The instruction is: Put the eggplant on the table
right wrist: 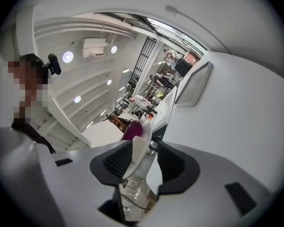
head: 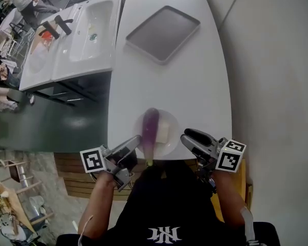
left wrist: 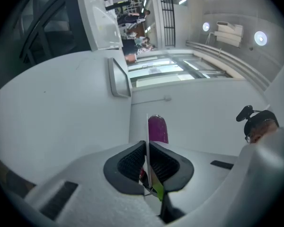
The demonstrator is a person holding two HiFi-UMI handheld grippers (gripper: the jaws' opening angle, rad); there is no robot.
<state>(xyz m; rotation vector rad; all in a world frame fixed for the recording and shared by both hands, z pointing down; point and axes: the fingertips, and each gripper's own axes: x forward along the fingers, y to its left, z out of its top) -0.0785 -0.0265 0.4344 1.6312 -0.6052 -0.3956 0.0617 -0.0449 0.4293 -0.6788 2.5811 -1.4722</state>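
Purple eggplant (head: 151, 128) lies on a round white plate (head: 170, 118); left gripper (head: 138, 140) fingers clamp its rim, right gripper (head: 186, 137) fingers straddle it, apart.

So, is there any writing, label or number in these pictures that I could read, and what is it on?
None can be read as words or numbers.
Shirt: white emblem, no letters I can make out.
Left cube, right cube: black-and-white square patterns, not text.
Clutter by the sinks: too small to read.
Plate, eggplant, tray: blank.
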